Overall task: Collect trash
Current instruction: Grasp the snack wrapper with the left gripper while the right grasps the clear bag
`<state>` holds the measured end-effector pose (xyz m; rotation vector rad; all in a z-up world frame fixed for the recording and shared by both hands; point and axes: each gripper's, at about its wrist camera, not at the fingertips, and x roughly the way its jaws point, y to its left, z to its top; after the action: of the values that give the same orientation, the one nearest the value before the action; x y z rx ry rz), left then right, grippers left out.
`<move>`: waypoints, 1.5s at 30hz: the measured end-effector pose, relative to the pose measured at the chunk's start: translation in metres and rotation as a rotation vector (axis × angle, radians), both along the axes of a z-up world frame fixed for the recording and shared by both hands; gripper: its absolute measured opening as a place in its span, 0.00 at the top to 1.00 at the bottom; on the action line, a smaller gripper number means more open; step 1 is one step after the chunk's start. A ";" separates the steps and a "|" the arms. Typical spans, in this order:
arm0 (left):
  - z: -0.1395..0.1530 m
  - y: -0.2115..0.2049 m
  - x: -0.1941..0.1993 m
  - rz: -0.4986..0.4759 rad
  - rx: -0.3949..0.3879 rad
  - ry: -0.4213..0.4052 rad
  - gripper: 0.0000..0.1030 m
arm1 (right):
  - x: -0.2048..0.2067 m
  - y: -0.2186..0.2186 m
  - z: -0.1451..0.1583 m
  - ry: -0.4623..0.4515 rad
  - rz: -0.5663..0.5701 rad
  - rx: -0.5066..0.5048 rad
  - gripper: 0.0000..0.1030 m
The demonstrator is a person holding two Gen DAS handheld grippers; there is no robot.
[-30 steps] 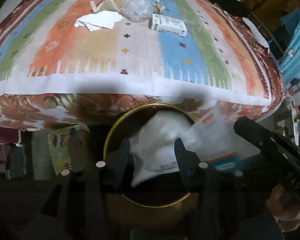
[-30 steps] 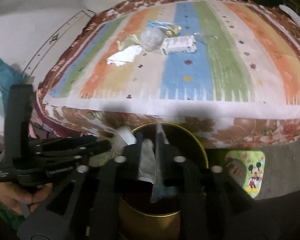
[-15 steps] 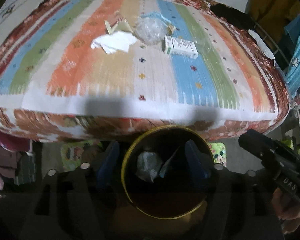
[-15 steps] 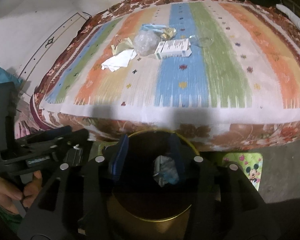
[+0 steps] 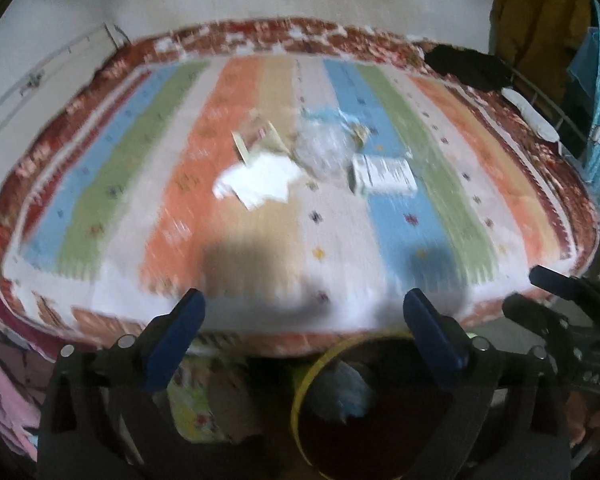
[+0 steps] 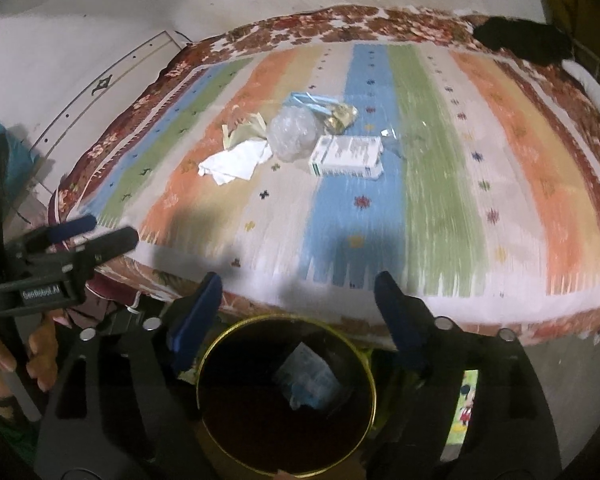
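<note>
While our left gripper [image 5: 304, 312] and right gripper [image 6: 298, 294] have just been spreading, empty, we see dropped trash [image 6: 306, 376] in the gold-rimmed bin [image 6: 370, 376] and more litter [image 6: 346, 156] on the striped blanket [image 6: 440, 200].

Just below and ahead of the right gripper [image 6: 298, 306], a round bin [image 6: 366, 364] stands on the floor against the near edge of the bed [image 6: 440, 208], with a crumpled wrapper [image 6: 308, 376] lying in it. Farther ahead on the bed lies a cluster: a small carton [image 6: 346, 157] to the right, a crumpled clear bag [image 6: 292, 134] touching its left side, and a tissue [image 6: 234, 162] farthest left. The left gripper [image 6: 96, 230] sits off to the left, beside the bed's near corner.
</note>
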<state>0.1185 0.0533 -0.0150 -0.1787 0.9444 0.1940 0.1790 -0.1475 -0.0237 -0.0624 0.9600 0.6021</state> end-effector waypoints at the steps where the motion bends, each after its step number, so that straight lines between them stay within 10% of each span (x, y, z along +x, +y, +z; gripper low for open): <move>1: 0.002 0.003 0.003 0.005 0.010 -0.003 0.05 | 0.002 0.003 0.002 -0.008 0.006 -0.003 0.22; 8: 0.009 0.040 0.034 0.091 -0.039 -0.005 0.05 | 0.016 0.028 0.014 -0.079 0.050 -0.008 0.08; 45: -0.028 0.111 0.149 0.165 -0.127 0.026 0.05 | 0.125 0.109 -0.015 -0.111 0.105 -0.048 0.08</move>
<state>0.2673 0.1648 -0.0429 -0.3724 0.9691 0.2892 0.3042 -0.0384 -0.0385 -0.1878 0.8676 0.6655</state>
